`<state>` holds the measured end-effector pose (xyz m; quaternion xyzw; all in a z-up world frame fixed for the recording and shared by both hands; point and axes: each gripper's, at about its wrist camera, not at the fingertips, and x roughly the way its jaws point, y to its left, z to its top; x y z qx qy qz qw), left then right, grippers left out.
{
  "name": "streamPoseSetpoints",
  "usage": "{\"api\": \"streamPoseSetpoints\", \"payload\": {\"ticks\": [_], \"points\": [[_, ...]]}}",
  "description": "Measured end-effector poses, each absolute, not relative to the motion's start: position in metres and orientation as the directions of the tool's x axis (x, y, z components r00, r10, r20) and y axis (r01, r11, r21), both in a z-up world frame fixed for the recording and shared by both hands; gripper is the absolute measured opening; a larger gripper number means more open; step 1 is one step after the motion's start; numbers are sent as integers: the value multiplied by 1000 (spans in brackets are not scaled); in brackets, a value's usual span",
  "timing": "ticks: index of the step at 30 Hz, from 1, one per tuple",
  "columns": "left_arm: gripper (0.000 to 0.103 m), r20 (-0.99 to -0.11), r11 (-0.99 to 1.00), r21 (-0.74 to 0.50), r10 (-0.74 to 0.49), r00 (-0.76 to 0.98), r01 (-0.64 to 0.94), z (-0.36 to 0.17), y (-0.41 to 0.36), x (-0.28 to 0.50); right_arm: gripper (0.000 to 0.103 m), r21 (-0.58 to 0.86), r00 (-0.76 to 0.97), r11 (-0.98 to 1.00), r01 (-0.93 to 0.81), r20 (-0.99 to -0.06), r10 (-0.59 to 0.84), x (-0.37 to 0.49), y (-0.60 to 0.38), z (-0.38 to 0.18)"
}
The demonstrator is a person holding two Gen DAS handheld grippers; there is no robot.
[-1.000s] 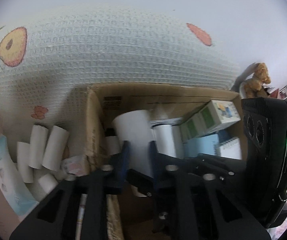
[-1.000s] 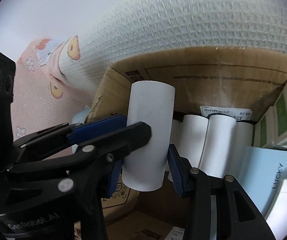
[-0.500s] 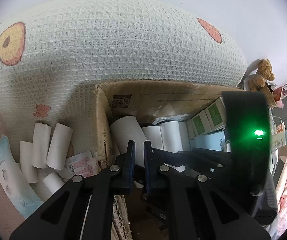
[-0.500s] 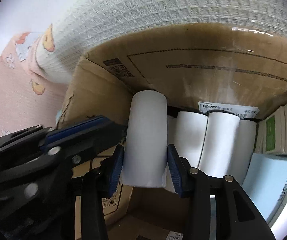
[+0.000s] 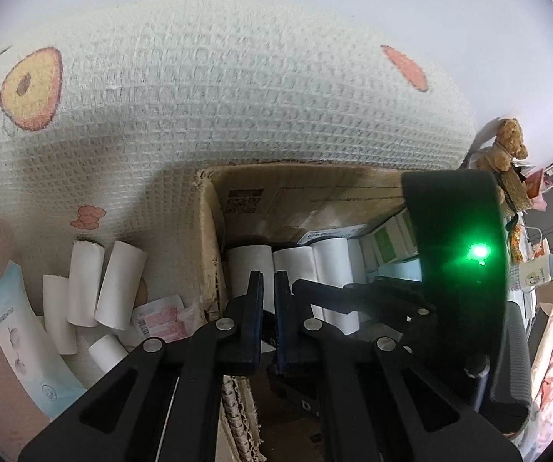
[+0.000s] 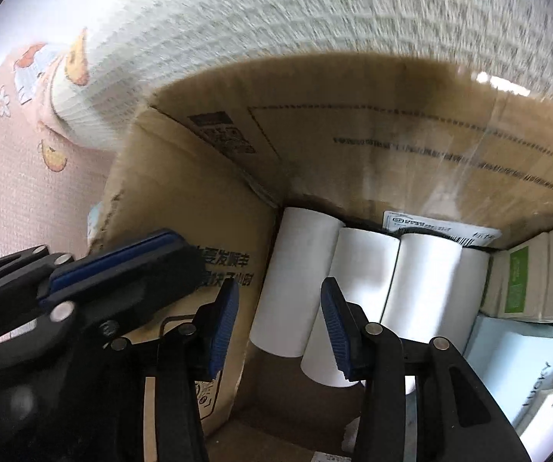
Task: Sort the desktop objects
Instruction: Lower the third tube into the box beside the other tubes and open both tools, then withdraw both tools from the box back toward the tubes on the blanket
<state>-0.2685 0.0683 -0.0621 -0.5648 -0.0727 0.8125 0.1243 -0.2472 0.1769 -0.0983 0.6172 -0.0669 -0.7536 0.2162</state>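
While my left gripper [image 5: 269, 281] hangs over the near left corner of the cardboard box [image 6: 184, 208], its blue pads have just been closing and now stand all but together, with nothing between them. My right gripper [image 6: 281, 285] points down into the same corner with its jaws apart: the left pad stands clear of the white paper roll [image 6: 299, 254], so I am not gripping it. That roll lies inside the box against the left wall. It is the first of a row of white rolls [image 6: 426, 273] packed side by side along the back wall. Right of the row stand green-and-white cartons [image 6: 522, 277], with a pale blue notebook [image 6: 507, 354] in front of them. Outside the box, to its left, loose paper rolls [image 5: 84, 281] lie in a small heap on the bedding beside a pale blue packet [image 5: 14, 327]. Behind the box rises a cream waffle-weave blanket [image 5: 238, 96] printed with fruit, and far off to the right sits a brown teddy bear [image 5: 505, 146].
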Motion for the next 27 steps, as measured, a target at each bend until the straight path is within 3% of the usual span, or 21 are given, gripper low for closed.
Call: {"api": "streamPoseSetpoints", "payload": {"ticks": [7, 14, 22, 27], "points": [[9, -859, -949, -266, 312, -406, -168, -50, 77, -257, 41, 313, -216, -920, 237, -906, -364, -225, 186, -74], [35, -795, -922, -341, 386, -468, -183, -49, 74, -241, 41, 229, -279, -948, 221, -917, -286, -196, 192, -56], [35, -714, -880, -453, 455, -532, -144, -47, 45, -226, 41, 86, -332, -965, 248, -928, -168, -191, 196, -37], [35, -680, -878, -467, 431, -594, -103, -39, 23, -218, 41, 31, -364, -961, 276, -922, -134, -183, 182, -29]]}}
